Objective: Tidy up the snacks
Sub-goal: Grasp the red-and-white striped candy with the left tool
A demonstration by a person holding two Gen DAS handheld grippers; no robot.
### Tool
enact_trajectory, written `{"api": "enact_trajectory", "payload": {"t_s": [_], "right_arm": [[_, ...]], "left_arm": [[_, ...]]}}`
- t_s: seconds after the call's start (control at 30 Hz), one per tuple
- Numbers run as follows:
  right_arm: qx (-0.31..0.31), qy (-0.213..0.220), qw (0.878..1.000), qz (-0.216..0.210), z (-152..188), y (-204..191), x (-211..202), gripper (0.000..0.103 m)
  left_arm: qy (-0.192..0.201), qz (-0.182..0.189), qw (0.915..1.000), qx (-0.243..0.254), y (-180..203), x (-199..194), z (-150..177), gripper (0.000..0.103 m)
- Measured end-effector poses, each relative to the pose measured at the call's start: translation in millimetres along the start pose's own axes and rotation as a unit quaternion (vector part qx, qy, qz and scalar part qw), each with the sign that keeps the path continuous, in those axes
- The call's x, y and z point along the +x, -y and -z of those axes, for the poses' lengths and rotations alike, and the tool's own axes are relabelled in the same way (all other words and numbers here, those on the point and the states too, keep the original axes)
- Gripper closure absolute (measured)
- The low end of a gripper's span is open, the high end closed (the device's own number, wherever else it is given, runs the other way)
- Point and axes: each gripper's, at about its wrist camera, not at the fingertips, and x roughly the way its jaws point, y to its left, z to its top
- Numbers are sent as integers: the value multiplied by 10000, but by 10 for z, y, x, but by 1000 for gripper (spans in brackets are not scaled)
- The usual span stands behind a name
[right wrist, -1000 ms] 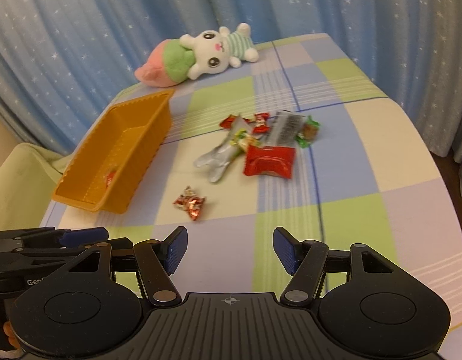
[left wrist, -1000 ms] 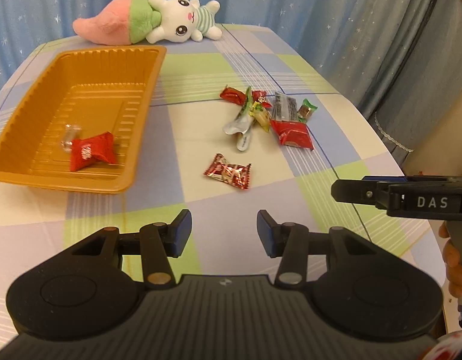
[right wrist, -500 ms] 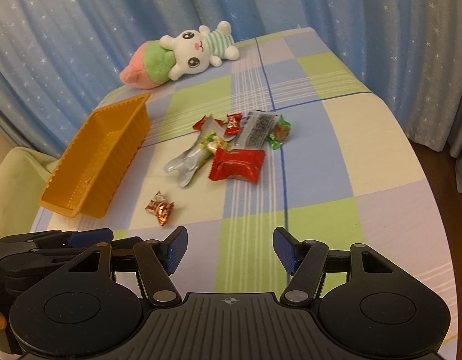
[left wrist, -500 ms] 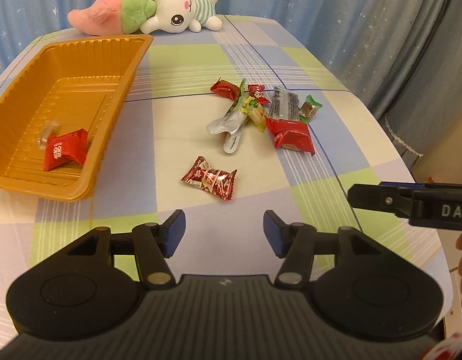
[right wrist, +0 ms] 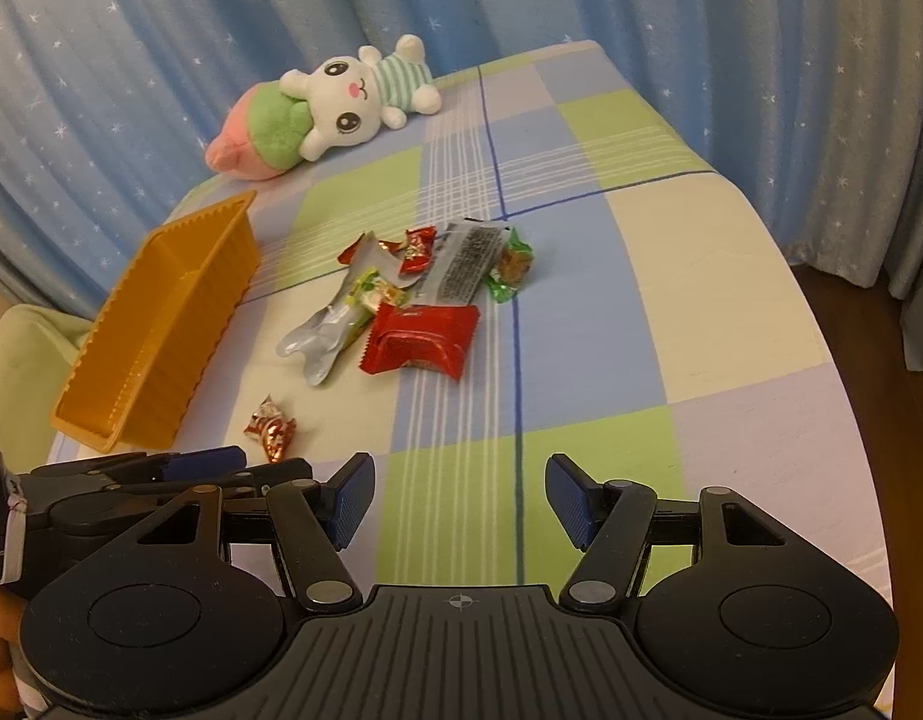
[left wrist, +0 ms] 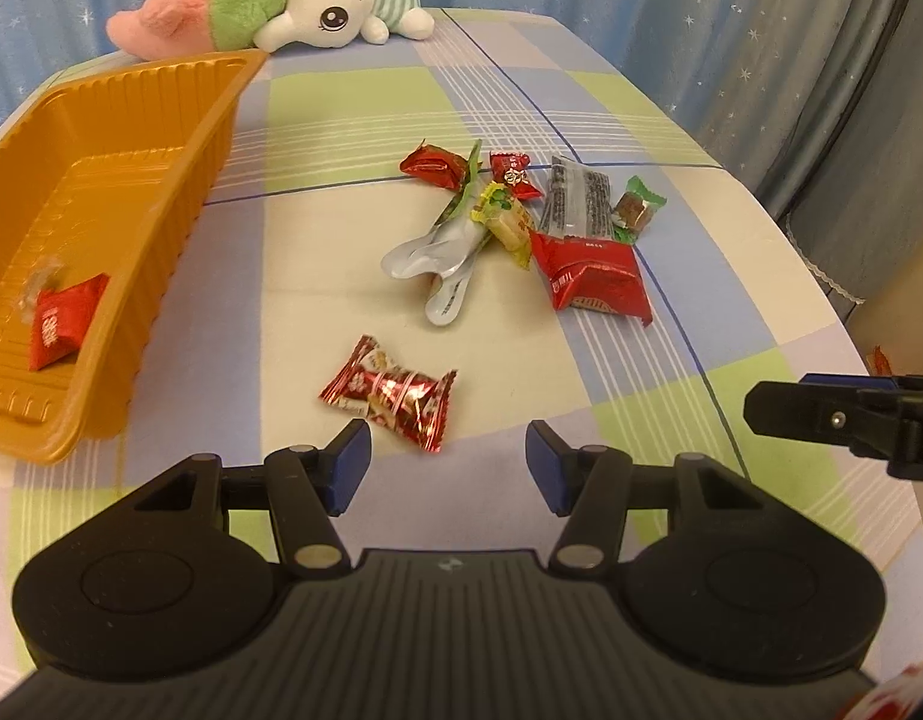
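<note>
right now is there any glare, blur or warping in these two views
Left wrist: sharp, glare on the foil candy, table edges bowed by the fisheye. Right wrist: sharp too, dark corners, curtain and table curved, warm yellowish light in both.

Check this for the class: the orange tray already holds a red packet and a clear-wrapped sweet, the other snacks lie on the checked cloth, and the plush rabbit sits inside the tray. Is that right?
Not quite. The left wrist view shows the plush rabbit lying on the cloth beyond the orange tray's far end, not inside it. The red packet and clear-wrapped sweet are in the tray; the other snacks lie on the cloth.
</note>
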Motion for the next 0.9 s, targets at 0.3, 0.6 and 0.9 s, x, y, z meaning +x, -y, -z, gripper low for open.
{"api": "enact_trajectory", "payload": {"t_s": [0.3,0.6,0.9], "right_arm": [[92,-66,9999,52,-67,112,77,40],[12,-144,9999,3,-151,129,207,40],[-403,-17,9991,-140,-319,35,329,40]], "left_arm": [[-12,-94,9999,-42,-41,180,-129,52],[52,-225,9997,119,-76,234,-180,65],[54,-214,9997,141,-137,196,-163,82]]}}
